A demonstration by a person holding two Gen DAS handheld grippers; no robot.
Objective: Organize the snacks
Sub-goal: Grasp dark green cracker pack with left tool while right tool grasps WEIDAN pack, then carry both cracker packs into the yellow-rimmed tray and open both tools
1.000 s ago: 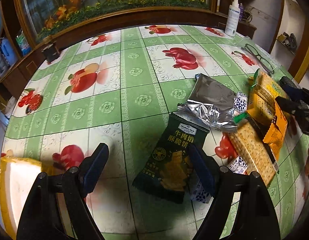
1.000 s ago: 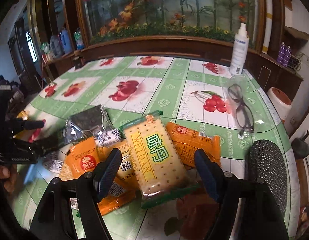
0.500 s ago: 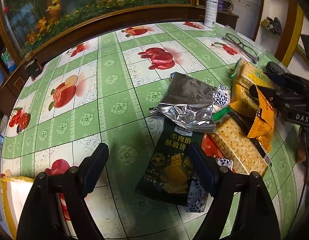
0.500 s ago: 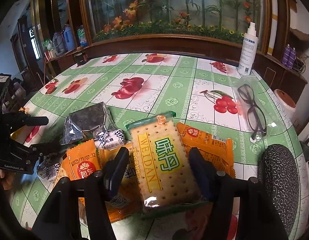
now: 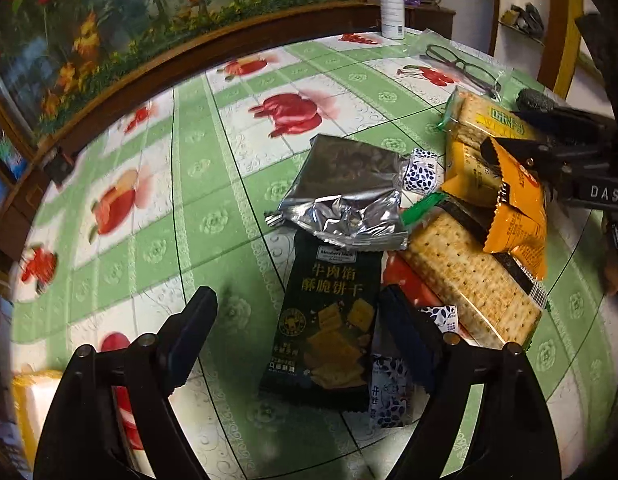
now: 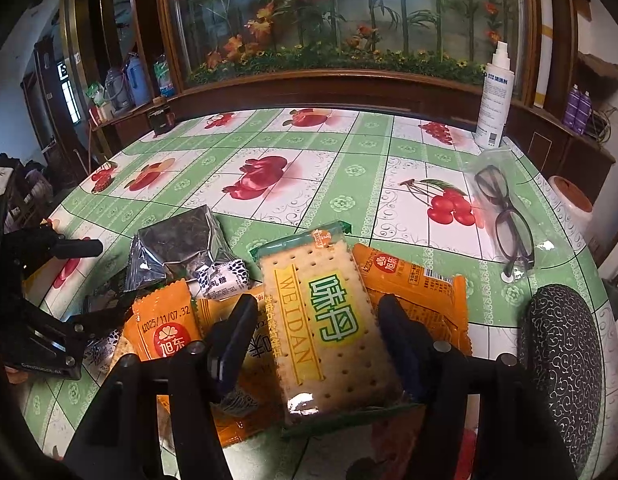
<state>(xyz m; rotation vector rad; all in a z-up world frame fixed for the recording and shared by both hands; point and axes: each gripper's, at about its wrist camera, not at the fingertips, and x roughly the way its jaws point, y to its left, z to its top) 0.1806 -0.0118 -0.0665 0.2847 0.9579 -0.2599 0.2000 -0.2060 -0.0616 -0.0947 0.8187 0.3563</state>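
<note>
Green-checked fruit-print surface (image 6: 349, 168) before a painted floral panel, carrying a heap of snacks; over the last second the right tongs (image 6: 313, 320) have narrowed from a wide gape to bracket the cracker pack (image 6: 329, 320), fingers just beside its long edges, contact uncertain, so a grasp looks imminent; the pack lies atop orange packets (image 6: 413, 280), long axis running away from the camera, green-sealed end far; the left tongs (image 5: 297, 320) have advanced, wide open and empty, around the dark biscuit packet (image 5: 329, 320), whose long axis also points away, its top tucked under a silver pouch (image 5: 349, 192).
</note>
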